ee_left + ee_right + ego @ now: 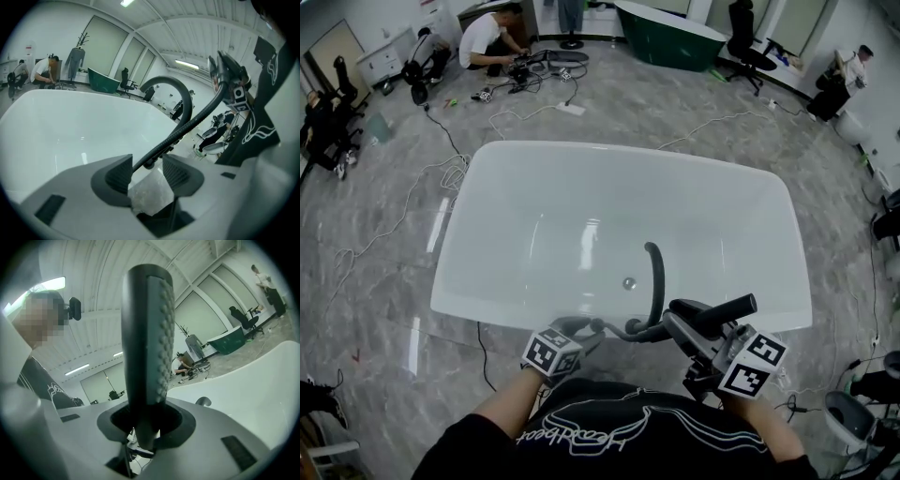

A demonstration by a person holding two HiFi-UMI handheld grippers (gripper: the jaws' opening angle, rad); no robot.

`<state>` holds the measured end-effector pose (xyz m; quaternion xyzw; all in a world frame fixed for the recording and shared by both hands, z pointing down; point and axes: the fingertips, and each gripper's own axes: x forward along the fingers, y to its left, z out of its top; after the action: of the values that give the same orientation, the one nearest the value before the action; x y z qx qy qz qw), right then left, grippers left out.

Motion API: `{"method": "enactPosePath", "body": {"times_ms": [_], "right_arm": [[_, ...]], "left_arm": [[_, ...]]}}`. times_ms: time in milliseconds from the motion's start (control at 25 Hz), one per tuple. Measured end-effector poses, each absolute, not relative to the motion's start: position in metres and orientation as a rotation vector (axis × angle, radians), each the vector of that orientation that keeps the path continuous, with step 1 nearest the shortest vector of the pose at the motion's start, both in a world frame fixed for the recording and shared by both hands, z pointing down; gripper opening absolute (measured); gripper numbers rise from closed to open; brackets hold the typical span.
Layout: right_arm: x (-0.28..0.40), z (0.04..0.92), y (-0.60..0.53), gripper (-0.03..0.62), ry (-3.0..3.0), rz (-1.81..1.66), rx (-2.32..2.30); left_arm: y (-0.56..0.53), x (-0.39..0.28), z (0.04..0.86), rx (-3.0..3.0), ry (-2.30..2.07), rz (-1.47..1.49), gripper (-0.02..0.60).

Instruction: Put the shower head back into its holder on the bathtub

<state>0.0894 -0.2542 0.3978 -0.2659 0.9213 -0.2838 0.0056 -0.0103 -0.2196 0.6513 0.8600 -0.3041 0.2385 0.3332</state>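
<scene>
Gleaming white bathtub; marbled grey floor

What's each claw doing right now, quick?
Left claw: open, the hose runs loose between its jaws.
Right claw: closed on the shower head.

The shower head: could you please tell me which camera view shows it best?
The right gripper view: the shower head stands large and central, clamped in the right claw. The head view shows it small; the left gripper view shows mostly its hose.
</scene>
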Motion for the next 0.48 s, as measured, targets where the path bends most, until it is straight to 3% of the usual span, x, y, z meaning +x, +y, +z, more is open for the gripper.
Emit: {"method": "enactPosePath", "body": {"times_ms": [320, 480], "right_arm": [[0.047, 0.43, -0.251, 0.103, 3.039, -0.749, -0.93], [0.013, 0.445, -0.247, 0.103, 3.151, -0.626, -0.986]], "left_arm": [[-0.196, -0.049, 0.583, 2.247, -0.829, 0.413, 0.177], [-0.192, -0.08, 0.544, 2.292, -0.837, 0.323, 0.099]]}}
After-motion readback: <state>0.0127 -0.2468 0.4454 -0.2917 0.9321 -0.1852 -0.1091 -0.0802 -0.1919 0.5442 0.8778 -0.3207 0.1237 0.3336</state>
